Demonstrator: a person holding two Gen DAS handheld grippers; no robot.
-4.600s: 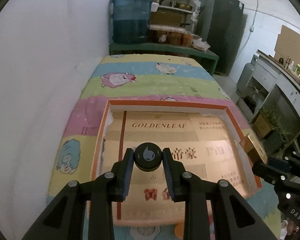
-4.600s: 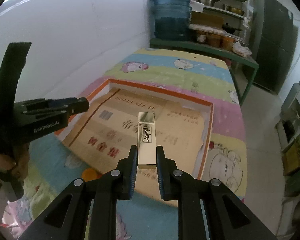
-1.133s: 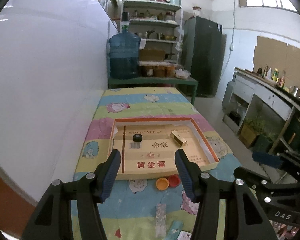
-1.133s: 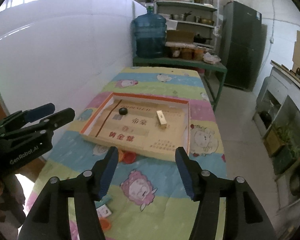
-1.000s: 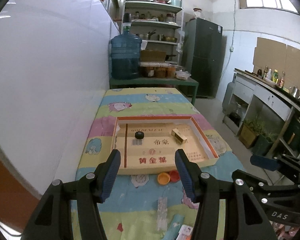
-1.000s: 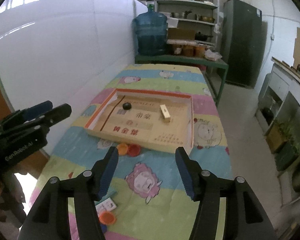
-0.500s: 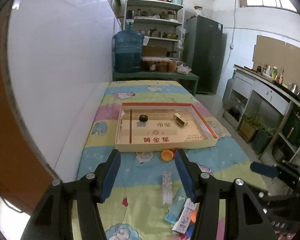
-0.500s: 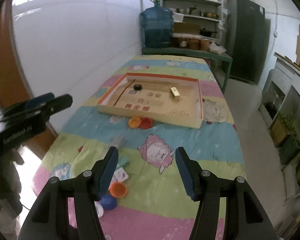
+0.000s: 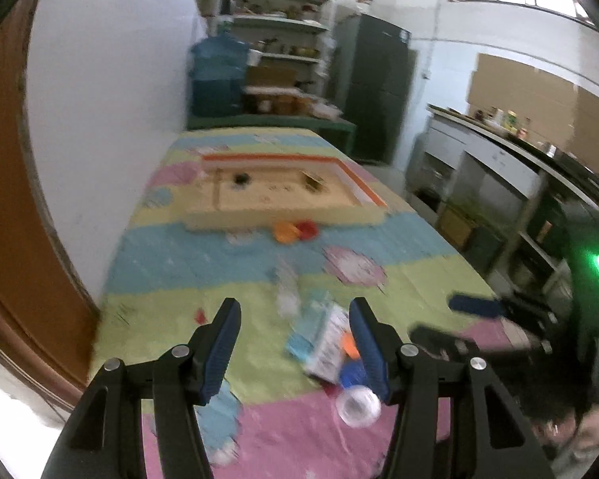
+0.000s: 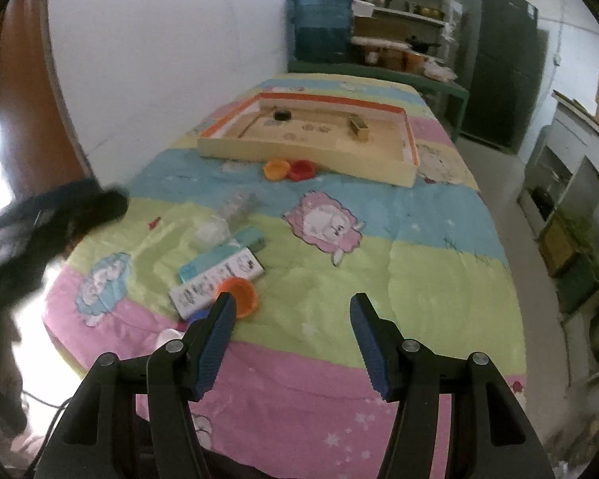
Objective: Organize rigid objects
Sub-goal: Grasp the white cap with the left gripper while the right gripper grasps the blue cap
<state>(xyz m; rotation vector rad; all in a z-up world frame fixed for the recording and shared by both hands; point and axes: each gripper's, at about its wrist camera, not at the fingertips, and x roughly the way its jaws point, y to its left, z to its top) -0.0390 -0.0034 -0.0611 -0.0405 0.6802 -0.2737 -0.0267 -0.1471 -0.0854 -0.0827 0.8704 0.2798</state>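
Lying near tray (image 10: 299,151): orange cap (image 10: 275,169), red cap (image 10: 301,169)

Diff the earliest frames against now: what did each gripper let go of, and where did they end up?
The left gripper let go of the black cap and the right gripper the gold case; both now lie in the cardboard tray. Both grippers pulled back to the near end of the table, open and empty, over the loose caps and boxes. The tray, orange cap and red cap haven't moved.
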